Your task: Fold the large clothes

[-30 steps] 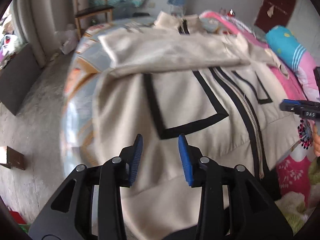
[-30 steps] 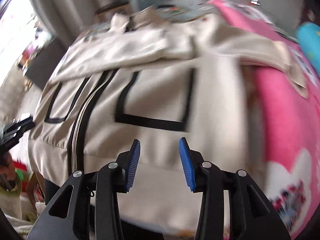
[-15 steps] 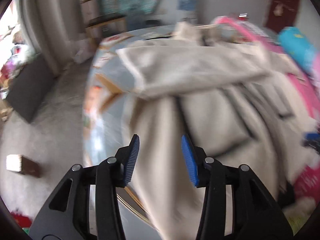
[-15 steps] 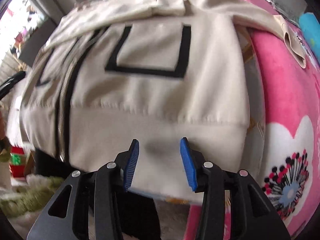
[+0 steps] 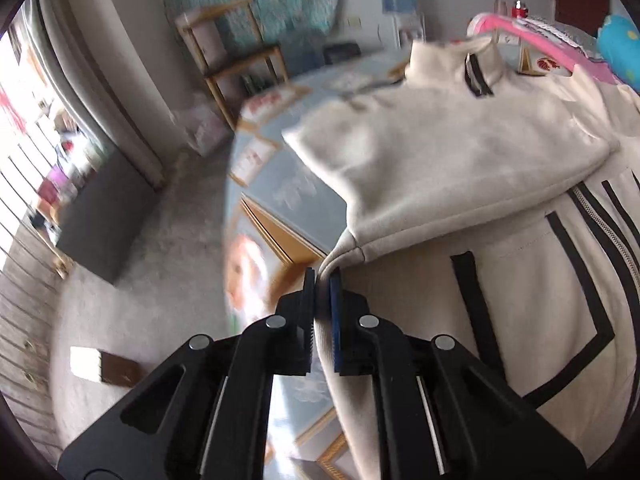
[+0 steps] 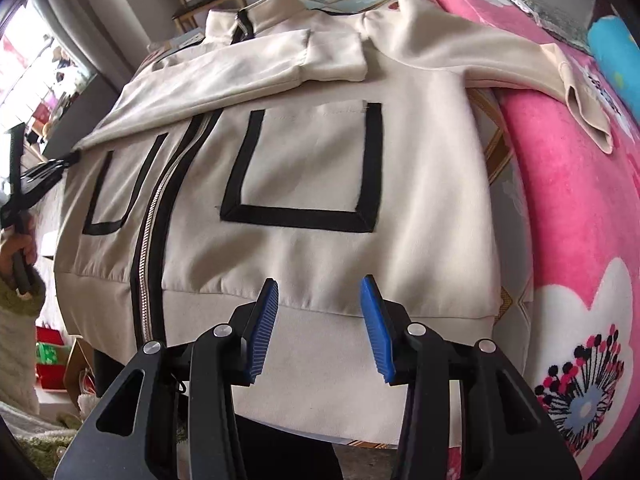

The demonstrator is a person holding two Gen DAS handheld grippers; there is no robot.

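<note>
A cream zip jacket point(image 6: 320, 184) with black trim lies front-up on a bed; its left sleeve point(image 6: 224, 68) is folded across the chest. My left gripper point(image 5: 322, 280) is shut on the jacket's left side edge point(image 5: 340, 248), just below the folded sleeve. It also shows in the right wrist view point(image 6: 44, 172) at the jacket's far left edge. My right gripper point(image 6: 318, 292) is open and empty, just above the bottom hem band point(image 6: 320, 332). The right sleeve point(image 6: 520, 64) trails out over a pink blanket.
A pink flowered blanket point(image 6: 568, 216) covers the bed's right side. A light-blue patterned sheet point(image 5: 288, 188) shows at the left. A wooden chair point(image 5: 236, 52) stands by the far wall. A dark block point(image 5: 104, 368) lies on the floor.
My left gripper swung left to the jacket's side edge and shut on it. My right gripper dropped toward the bottom hem and stayed open.
</note>
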